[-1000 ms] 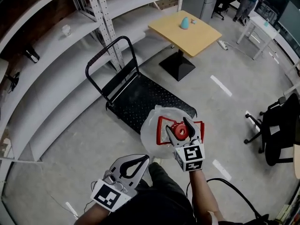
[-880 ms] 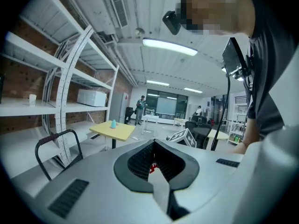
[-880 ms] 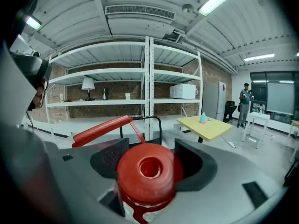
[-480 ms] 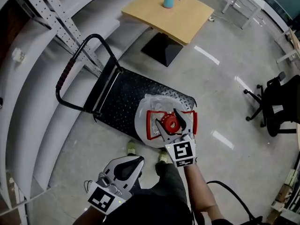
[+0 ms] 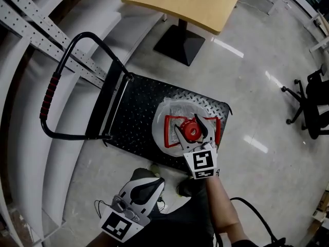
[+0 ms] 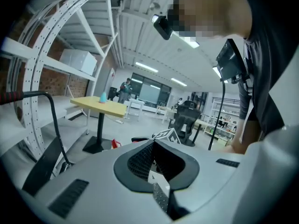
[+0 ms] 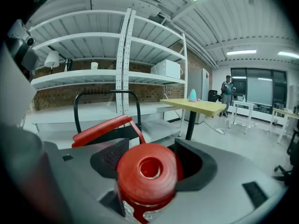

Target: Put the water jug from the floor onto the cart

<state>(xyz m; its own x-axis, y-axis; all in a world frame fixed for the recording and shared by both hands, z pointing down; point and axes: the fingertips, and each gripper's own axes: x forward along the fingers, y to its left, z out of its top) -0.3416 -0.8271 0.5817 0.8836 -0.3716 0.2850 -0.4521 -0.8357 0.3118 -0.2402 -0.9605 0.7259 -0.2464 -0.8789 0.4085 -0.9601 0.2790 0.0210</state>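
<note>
The water jug (image 5: 168, 112) is clear plastic with a red cap (image 7: 147, 171) and a red carrying handle (image 7: 105, 127). In the head view it stands upright over the right half of the black cart deck (image 5: 131, 115); whether it rests on the deck I cannot tell. My right gripper (image 5: 190, 130) is shut on the jug's neck just under the cap, and the right gripper (image 7: 149, 168) view shows its fingers on both sides of the cap. My left gripper (image 5: 157, 183) hangs low by the person's legs, shut and holding nothing, with its jaws meeting in the left gripper (image 6: 154, 146) view.
The cart's black push handle (image 5: 51, 94) rises at the left, close to the grey shelving rack (image 5: 31, 24). A yellow table (image 5: 195, 4) on a black pedestal base (image 5: 180, 42) stands beyond the cart. An office chair (image 5: 316, 107) is at the right.
My right gripper has carried the jug from the cart's front edge to over the deck. The head view has tipped down and closer. The left gripper stayed low.
</note>
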